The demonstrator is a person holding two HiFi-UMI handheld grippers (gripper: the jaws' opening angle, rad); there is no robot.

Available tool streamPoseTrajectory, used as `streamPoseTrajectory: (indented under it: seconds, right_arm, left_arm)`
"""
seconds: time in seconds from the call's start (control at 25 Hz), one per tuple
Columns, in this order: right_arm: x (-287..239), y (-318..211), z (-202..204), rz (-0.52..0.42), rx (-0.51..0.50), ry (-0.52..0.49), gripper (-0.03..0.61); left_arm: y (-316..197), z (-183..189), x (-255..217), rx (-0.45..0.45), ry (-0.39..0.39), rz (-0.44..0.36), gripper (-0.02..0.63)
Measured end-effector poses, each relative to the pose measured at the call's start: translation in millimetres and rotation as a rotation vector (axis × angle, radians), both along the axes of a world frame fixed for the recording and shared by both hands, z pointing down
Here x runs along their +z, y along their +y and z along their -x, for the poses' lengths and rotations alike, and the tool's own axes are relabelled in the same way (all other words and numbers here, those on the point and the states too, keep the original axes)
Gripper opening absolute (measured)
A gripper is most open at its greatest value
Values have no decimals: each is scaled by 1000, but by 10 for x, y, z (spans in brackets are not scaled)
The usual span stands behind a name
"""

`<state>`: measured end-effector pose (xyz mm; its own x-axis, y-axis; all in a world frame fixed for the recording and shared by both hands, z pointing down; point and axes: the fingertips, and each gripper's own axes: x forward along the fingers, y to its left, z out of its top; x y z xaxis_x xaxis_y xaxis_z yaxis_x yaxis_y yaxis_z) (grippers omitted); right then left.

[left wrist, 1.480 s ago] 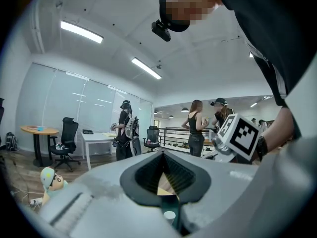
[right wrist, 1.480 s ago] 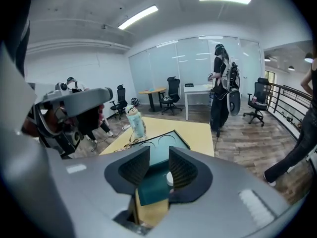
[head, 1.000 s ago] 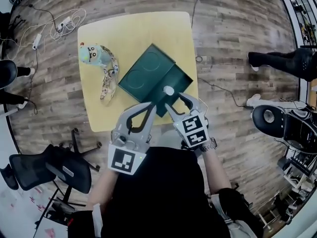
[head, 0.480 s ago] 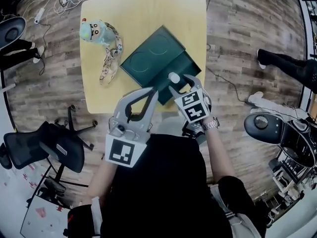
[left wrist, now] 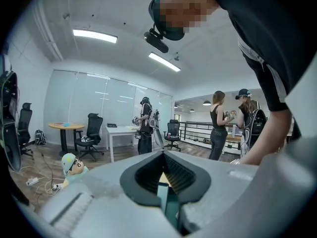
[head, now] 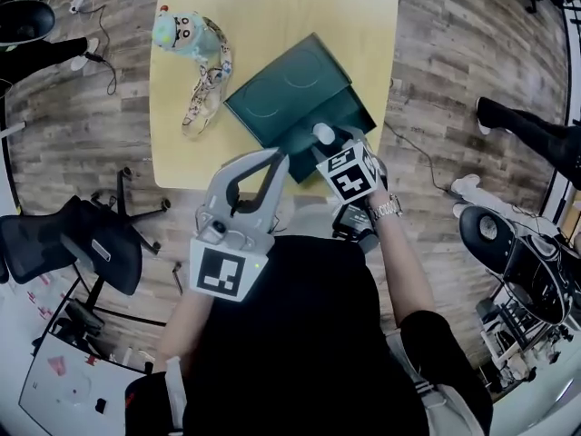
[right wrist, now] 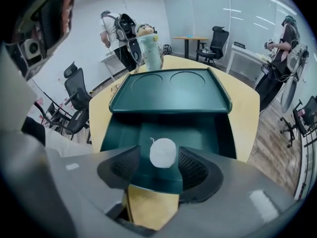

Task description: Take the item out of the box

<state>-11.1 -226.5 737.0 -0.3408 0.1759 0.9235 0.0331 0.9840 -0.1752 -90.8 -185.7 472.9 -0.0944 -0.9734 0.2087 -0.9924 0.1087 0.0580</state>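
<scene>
green box (head: pixel 340 116) lies open on the yellow table (head: pixel 272 7), its lid (head: pixel 286 94) folded flat behind so the tray can be reached from above. the small white ball (right wrist: pixel 163 153) sits in the tray near the front wall. the right gripper (right wrist: pixel 159 168) points steeply down; its jaws have just been opening and stand wide, with the ball between them but untouched, probably to straddle it before closing. the left gripper (head: pixel 275 159), jaws together and empty, hangs beside the box, out of the way.

Dark green box (head: pixel 292 94), open on the yellow table (head: pixel 272 7); its lid lies folded back flat and shows two round recesses. A small white ball (right wrist: pixel 163 152) with a short thread sits inside the open compartment, near its front wall.
</scene>
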Motion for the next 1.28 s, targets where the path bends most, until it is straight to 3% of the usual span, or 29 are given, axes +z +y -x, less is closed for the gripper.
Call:
streamPoseTrajectory:
  seconds: [0.36, 0.64, 1.28]
  right_arm:
    - [235, 24, 46, 0, -53, 81, 236]
    - [308, -33, 57, -36, -74, 113, 186]
    - [153, -49, -50, -36, -15, 89, 181]
  left_arm:
    - [115, 99, 45, -78, 1, 11, 2]
    - [220, 201, 76, -125, -1, 19, 2]
    - [227, 107, 27, -67, -13, 2, 2]
